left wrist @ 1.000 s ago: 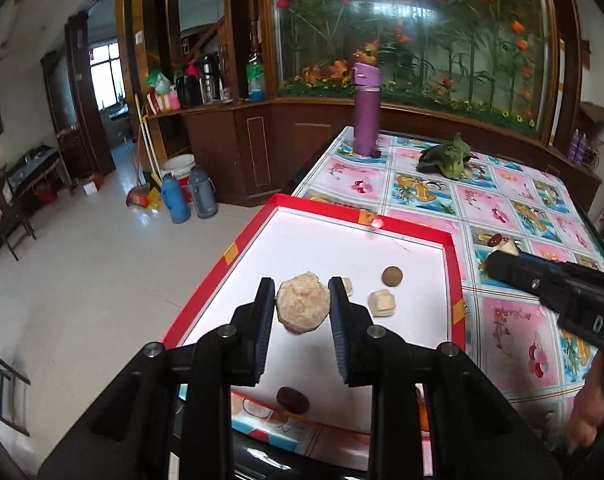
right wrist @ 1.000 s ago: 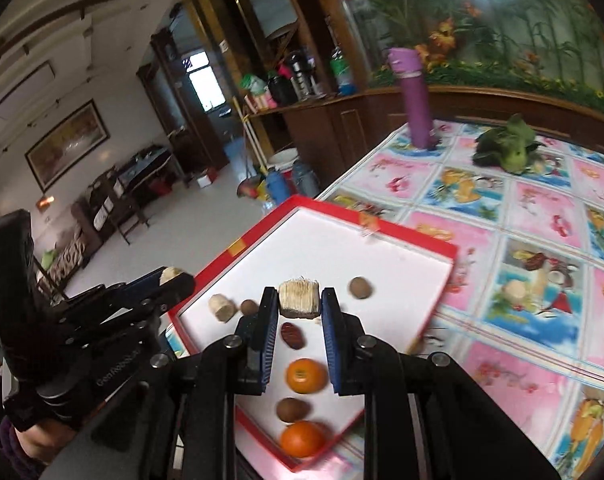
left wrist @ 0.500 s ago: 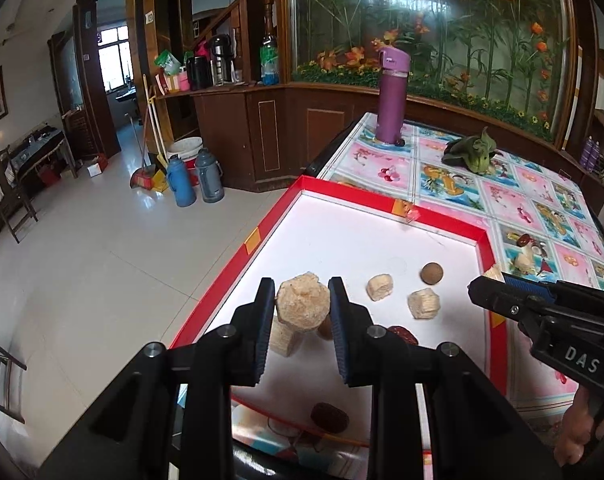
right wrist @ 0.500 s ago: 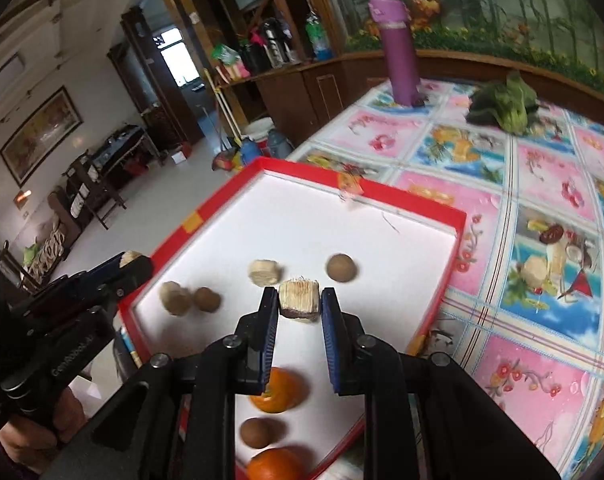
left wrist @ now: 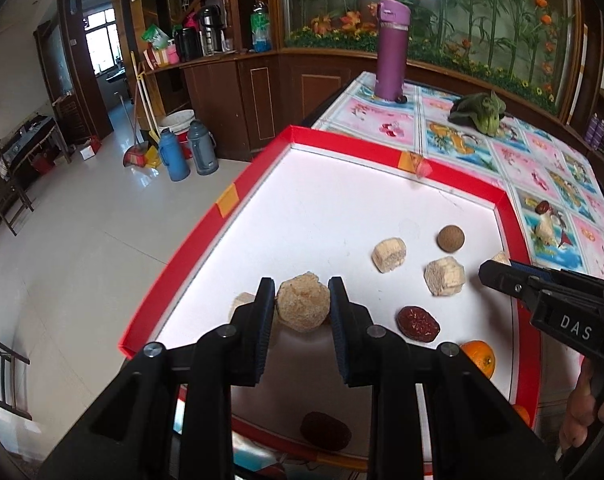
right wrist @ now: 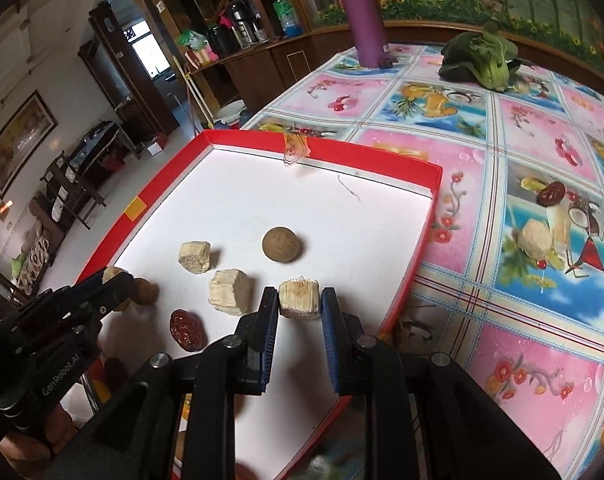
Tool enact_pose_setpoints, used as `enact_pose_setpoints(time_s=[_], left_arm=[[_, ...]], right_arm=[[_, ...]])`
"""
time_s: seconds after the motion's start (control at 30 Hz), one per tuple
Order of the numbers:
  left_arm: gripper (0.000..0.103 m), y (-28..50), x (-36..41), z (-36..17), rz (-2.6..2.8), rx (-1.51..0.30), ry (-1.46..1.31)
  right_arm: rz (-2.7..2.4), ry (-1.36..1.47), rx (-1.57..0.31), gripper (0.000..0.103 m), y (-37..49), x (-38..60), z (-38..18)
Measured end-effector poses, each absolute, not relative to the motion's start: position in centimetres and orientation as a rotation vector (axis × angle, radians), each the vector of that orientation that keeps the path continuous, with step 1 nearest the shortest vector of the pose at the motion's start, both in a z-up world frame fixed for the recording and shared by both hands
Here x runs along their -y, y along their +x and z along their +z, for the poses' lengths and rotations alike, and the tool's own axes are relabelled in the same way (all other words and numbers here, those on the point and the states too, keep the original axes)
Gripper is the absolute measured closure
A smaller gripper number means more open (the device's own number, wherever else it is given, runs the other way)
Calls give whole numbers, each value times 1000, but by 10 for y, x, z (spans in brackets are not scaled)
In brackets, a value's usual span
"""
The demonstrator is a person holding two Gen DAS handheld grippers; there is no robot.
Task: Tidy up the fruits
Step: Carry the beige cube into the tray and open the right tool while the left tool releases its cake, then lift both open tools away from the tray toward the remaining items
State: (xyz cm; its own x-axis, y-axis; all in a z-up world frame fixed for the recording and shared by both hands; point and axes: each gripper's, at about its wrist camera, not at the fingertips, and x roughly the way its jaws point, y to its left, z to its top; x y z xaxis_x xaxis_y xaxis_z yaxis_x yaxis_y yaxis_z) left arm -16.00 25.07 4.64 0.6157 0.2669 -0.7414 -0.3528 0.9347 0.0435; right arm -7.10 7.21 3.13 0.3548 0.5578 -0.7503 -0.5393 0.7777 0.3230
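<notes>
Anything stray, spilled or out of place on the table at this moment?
Yes. A red date and a pale chunk lie on the tablecloth, outside the red tray that holds the other pieces. A leafy green vegetable also lies loose farther back.

1 red tray [left wrist: 342,148], 2 oranges [left wrist: 478,358], 2 brown balls [right wrist: 282,244], 1 purple bottle [left wrist: 392,52].

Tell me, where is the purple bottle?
The purple bottle stands upright at the far end of the table, beyond the red tray, with the leafy green vegetable to its right.
</notes>
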Motion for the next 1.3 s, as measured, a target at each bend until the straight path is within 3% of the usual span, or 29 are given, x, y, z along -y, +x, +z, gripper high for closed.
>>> enact_pose_setpoints(time_s=[0.27,0.33,0.4,0.47,0.53,1.2,1.3], left_arm=[[74,-151,-245,44,361,-851,-82],[73,-148,-243,44,358,-862,-72],[61,-146,-242,43,363,-874,-74],[33,-148,-241,44,376,-870,-75],[23,-151,-238,48,388,-854,-57],[14,-240,-206,110,434,-696,-46],[5,-257,-199,121,444,-655,-42]], right_arm=[[722,-2,-990,81,-69,-81,30],[722,-2,-997,70,-68,-80,31],[738,7,-990,63,-70,-79,34],[739,8,-977,62,-72,-77,38],[745,16,-967,62,-76,-74,42],[807,-17,-785,53,-183,-36,110],[809,-18,-761,52,-194,-29,115]])
